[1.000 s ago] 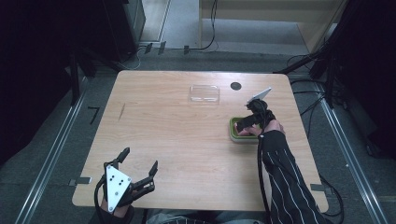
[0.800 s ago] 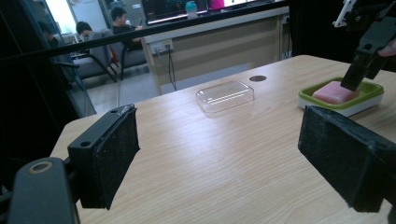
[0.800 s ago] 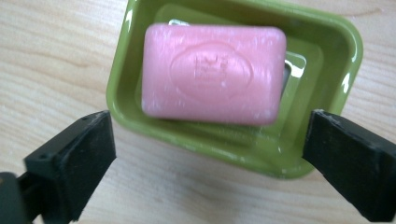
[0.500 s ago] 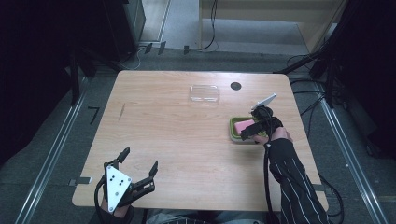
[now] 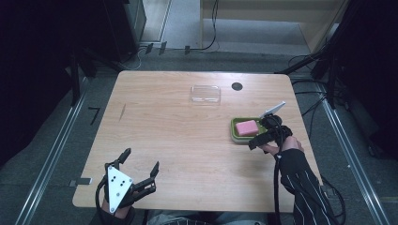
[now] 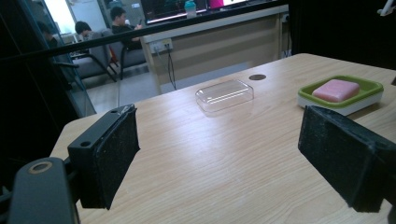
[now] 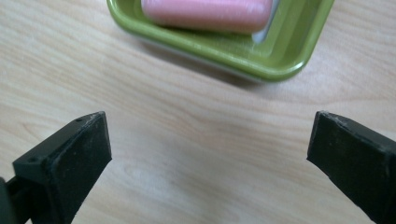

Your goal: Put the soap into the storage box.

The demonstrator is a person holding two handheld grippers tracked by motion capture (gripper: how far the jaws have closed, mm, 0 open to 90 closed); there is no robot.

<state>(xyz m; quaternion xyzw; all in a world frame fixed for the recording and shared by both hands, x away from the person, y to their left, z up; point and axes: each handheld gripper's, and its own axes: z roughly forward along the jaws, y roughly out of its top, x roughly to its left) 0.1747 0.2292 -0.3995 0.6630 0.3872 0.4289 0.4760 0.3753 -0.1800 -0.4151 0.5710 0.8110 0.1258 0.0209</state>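
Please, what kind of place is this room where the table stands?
Probably an office or lab set up for recording. A bare wooden table stands between floor rails, with cables on the grey floor. Beyond it, people sit at a long counter.

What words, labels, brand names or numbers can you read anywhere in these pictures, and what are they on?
None can be read.
Pink soap bar: no stamp or brand visible.
Green soap dish: plain, no label.
Clear plastic lid: no print visible.
Grey plate on the left gripper: black dots, no text.
Screens behind the counter in the left gripper view: too blurred and cut off to read.
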